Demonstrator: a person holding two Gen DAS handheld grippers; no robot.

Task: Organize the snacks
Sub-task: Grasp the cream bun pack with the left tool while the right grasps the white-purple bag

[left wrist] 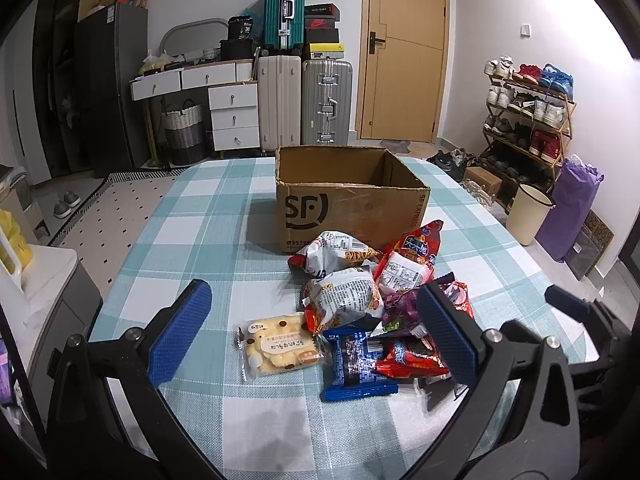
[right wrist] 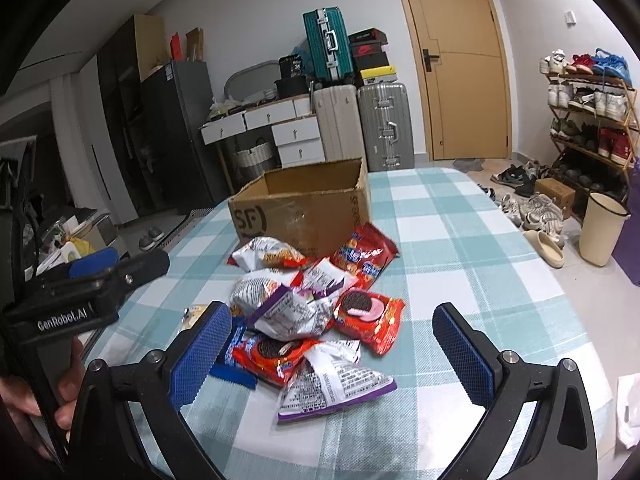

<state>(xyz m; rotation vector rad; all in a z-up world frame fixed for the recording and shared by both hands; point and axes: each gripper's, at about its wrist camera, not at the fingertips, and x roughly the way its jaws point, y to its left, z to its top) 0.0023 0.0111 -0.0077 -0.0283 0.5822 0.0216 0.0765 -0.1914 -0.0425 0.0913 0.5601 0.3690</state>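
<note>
A pile of snack packets [left wrist: 360,300] [right wrist: 308,312] lies on the checked tablecloth in front of an open cardboard box [left wrist: 348,196] [right wrist: 304,208], which looks empty. A yellow cake packet [left wrist: 280,344] and a blue cookie packet [left wrist: 356,364] lie nearest in the left wrist view. My left gripper [left wrist: 316,332] is open above them, holding nothing. In the right wrist view a red cookie packet [right wrist: 370,318] and a purple-edged silver packet [right wrist: 332,388] lie between the fingers of my open right gripper [right wrist: 336,356]. The left gripper [right wrist: 104,268] shows at that view's left, held by a hand [right wrist: 68,400].
The table [left wrist: 192,240] has bare cloth left of the box and to the right [right wrist: 480,260] of the pile. Beyond it stand suitcases [left wrist: 304,104], white drawers [left wrist: 232,108], a shoe rack [left wrist: 528,116], a cream bin [left wrist: 530,212] and a closed door [left wrist: 404,52].
</note>
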